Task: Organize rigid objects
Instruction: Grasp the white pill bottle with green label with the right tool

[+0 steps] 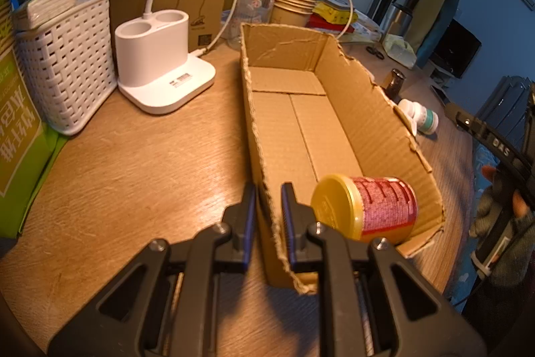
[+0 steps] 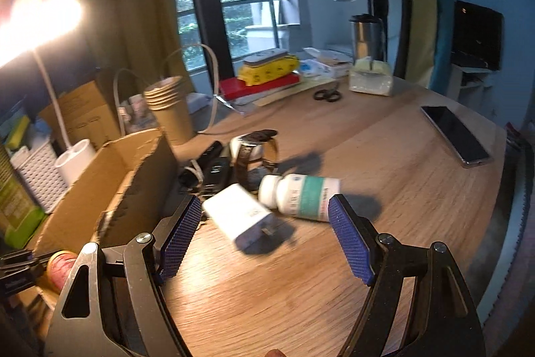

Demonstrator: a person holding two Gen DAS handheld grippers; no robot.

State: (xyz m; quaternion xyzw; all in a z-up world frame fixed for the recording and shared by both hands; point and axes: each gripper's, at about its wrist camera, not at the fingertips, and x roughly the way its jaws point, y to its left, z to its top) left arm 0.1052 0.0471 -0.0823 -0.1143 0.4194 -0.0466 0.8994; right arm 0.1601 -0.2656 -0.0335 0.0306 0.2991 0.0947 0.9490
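Left wrist view: the left gripper (image 1: 268, 216) pinches the near wall of the cardboard box (image 1: 264, 136), lower centre, angled downward; a red can (image 1: 367, 206) lies inside. Right wrist view: the right gripper (image 2: 264, 233) stands spread wide, holding nothing, tilted down over a white charger (image 2: 239, 216) and pill bottle (image 2: 301, 194) at mid-frame.

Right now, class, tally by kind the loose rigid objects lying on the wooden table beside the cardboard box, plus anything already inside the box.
White pill bottle with green label: 1
White rectangular charger block: 1
Wristwatch with dark strap: 1
Yellow-lidded red-labelled jar, inside the torn cardboard box: 1
Total: 4
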